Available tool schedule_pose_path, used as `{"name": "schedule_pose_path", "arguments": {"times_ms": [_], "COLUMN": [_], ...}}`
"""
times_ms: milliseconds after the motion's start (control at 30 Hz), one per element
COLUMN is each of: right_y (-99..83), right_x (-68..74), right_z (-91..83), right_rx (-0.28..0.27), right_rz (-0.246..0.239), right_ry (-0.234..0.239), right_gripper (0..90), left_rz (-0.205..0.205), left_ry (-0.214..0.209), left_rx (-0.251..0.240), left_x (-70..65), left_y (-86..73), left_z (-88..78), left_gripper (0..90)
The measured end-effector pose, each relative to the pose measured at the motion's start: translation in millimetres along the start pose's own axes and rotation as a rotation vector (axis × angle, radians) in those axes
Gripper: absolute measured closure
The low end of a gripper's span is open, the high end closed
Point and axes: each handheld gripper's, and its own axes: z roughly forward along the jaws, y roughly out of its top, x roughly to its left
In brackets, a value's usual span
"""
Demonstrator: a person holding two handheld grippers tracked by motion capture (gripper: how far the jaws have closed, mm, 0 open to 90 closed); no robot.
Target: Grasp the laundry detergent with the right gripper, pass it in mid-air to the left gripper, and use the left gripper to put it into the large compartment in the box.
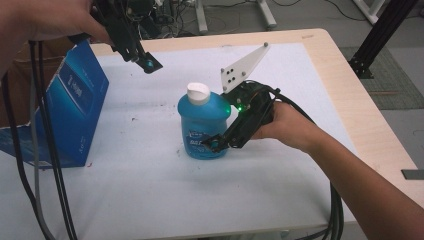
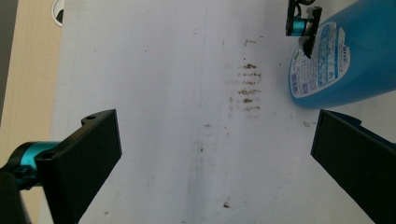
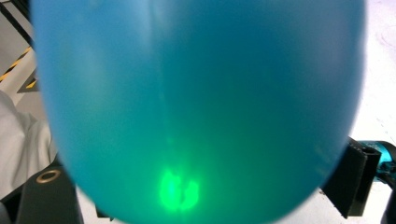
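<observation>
- The blue bottle (image 1: 202, 125) is clasped low on its body between the jaws of the right gripper (image 1: 223, 141); in the right gripper view the bottle (image 3: 196, 107) sits between both jaws, apparently touching them.
- The left gripper (image 1: 145, 61) is held released above the table (image 1: 150, 190), its jaws wide apart with nothing between them.
- The grasp is judged made; lifting or moving remains.
- The bottle stands upright mid-table, its white cap (image 1: 198, 92) closed; its contents cannot be told.
- A blue box (image 1: 65, 115) stands well apart at the left; what is inside cannot be seen.
</observation>
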Motion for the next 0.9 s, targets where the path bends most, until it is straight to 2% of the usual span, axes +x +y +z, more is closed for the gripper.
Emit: {"name": "schedule_pose_path", "arguments": {"times_ms": [133,167,233,900], "right_y": [-0.9,-1.3,-1.9,-2.9], "right_x": [0.3,-0.1,-0.3,-1.5], "right_z": [0.8,1.2,1.0,2.3], "right_rx": [-0.010,-0.009,-0.014,-0.042], "right_rz": [-0.007,-0.007,-0.012,-0.030], "right_ry": [-0.006,0.001,0.011,0.009], "right_gripper": [18.1,24.2,26.1,36.4], "left_rz": [0.003,0.002,0.003,-0.002], "left_ry": [0.003,0.002,0.003,0.002], "left_rx": [0.000,0.000,0.000,-0.001], "left_x": [0.4,0.3,0.2,0.2], "left_y": [-0.6,-0.7,-0.7,-2.4], "left_z": [-1.0,-1.0,-1.2,-0.3], "left_gripper": [1.7,1.7,1.7,1.7]}}
